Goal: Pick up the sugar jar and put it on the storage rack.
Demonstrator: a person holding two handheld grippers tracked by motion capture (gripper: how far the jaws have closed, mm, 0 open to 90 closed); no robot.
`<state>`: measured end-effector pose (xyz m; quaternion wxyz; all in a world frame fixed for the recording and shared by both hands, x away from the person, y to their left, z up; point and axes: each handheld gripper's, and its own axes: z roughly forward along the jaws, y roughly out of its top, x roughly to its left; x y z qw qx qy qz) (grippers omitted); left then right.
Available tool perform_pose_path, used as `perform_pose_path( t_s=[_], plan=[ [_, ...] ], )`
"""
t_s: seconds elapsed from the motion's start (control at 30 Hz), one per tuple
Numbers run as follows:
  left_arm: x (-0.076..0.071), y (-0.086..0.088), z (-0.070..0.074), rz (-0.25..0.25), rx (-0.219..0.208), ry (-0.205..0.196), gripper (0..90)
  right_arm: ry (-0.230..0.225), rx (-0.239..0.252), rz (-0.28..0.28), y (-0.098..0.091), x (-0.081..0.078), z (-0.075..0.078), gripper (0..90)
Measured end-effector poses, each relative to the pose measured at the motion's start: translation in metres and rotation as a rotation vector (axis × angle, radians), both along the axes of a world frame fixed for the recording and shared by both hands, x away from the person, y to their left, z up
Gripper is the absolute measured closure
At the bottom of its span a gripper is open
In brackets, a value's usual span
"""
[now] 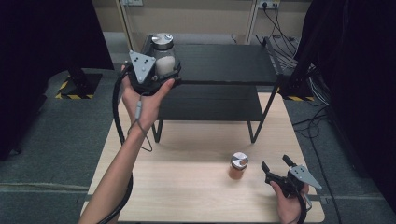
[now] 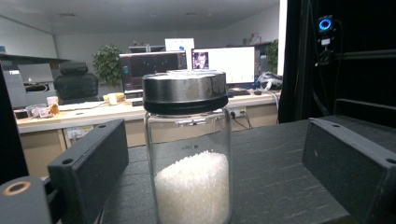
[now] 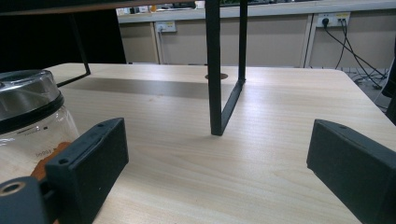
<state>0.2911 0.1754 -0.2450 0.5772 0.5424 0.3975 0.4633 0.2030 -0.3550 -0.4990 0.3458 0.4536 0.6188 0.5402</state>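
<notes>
A glass jar of white grains (image 1: pixel 164 55) with a metal lid stands on the left end of the black rack's top shelf (image 1: pixel 229 63). My left gripper (image 1: pixel 161 70) is at that jar, held up by a hand. In the left gripper view the jar (image 2: pixel 189 158) stands between the jaws of the open gripper (image 2: pixel 217 149), with gaps on both sides. A smaller jar with orange-brown contents (image 1: pixel 238 166) stands on the wooden table (image 1: pixel 187 186). My right gripper (image 1: pixel 274 163) rests just right of it, open and with nothing in it. In the right gripper view this jar (image 3: pixel 28 116) sits beyond the left jaw of the gripper (image 3: pixel 219 140).
The rack has a lower shelf (image 1: pixel 210 101) and thin black legs (image 3: pixel 214 70) standing on the table. Dark curtains hang on both sides, and cables (image 1: pixel 285 44) lie on the floor at the back right. Office desks with monitors (image 2: pixel 154 63) are behind the rack.
</notes>
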Motion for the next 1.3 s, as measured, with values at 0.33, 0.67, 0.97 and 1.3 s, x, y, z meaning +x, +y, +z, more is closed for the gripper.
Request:
perform_pose_path(
  t_s=[0.33,0.67,0.97,1.3],
  plan=[
    [-0.015,0.007,-0.016,-0.018,0.022,-0.023,6.8,0.000,0.000,-0.001,0.000,0.000,0.000,5.6],
    [-0.027,0.018,-0.041,-0.031,0.016,-0.022,6.9,-0.001,-0.002,-0.002,0.001,0.000,0.000,5.6],
    [-0.036,0.025,-0.068,-0.051,0.011,-0.018,7.9,-0.002,-0.005,-0.003,0.001,0.000,0.000,5.6],
    [-0.043,0.028,-0.096,-0.067,0.001,-0.012,7.7,-0.004,-0.006,-0.002,0.001,0.000,0.000,5.6]
  ],
)
